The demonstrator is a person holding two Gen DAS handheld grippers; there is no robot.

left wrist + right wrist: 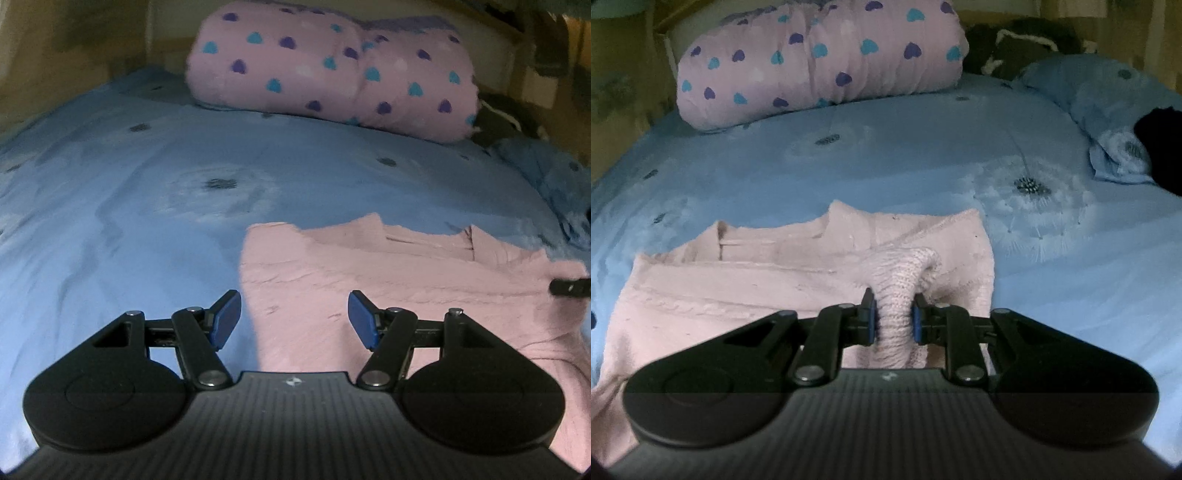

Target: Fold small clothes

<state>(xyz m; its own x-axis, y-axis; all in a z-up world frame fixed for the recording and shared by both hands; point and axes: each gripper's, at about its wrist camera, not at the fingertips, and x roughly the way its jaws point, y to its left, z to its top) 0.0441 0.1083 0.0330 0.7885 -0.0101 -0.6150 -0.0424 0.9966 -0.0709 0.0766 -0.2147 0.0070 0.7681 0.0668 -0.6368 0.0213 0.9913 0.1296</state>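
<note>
The left gripper (294,319) hangs released, its 2 blue pads spread wide with nothing between them, tilted down over the left edge of the pale pink knitted sweater (388,295). That sweater lies spread on the blue dandelion-print bedsheet (129,221), near the bed's front edge. The right gripper (892,321) is clenched on a bunched ribbed sleeve (897,280) of the sweater, lifted off the body of the garment towards its right side. At the bed's far edge rests a rolled pink blanket with blue and purple hearts (820,62); a matching blue pillow (1108,107) sits at the far right corner.
</note>
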